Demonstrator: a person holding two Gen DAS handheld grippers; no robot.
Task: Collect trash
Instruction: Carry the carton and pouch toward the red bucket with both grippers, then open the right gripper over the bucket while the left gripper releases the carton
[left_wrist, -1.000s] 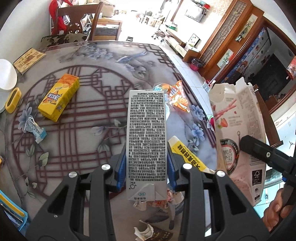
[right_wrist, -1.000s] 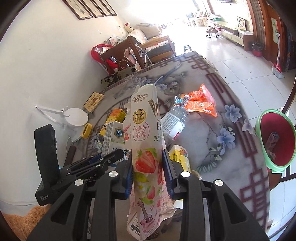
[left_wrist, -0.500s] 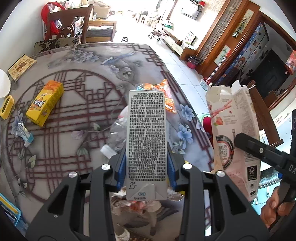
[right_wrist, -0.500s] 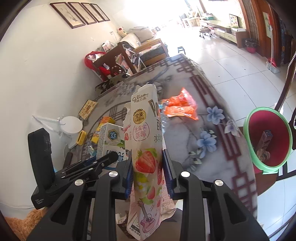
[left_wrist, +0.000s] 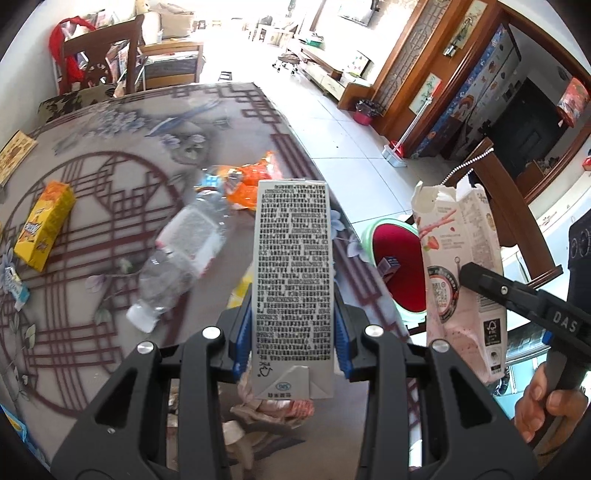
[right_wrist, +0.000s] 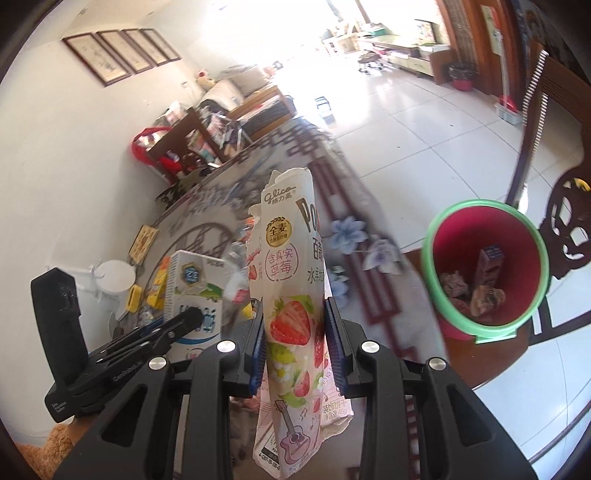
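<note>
My left gripper (left_wrist: 291, 343) is shut on a grey milk carton (left_wrist: 293, 273) printed with black text, held upright above the table. The carton also shows in the right wrist view (right_wrist: 194, 291). My right gripper (right_wrist: 295, 350) is shut on a pink strawberry biscuit box (right_wrist: 291, 306) with a torn top, which also shows in the left wrist view (left_wrist: 461, 269). A red bin with a green rim (right_wrist: 487, 269) stands off the table's right edge with trash in it; in the left wrist view the bin (left_wrist: 399, 273) lies between the two held packs.
On the patterned table (left_wrist: 110, 177) lie a crushed clear bottle (left_wrist: 184, 254), orange snack wrappers (left_wrist: 251, 181), a yellow box (left_wrist: 44, 225) and crumpled wrappers (left_wrist: 273, 410) below my left gripper. A wooden chair (right_wrist: 561, 206) stands behind the bin.
Both grippers have moved right toward the table's edge with their packs. The red bin now sits larger and closer in both views.
</note>
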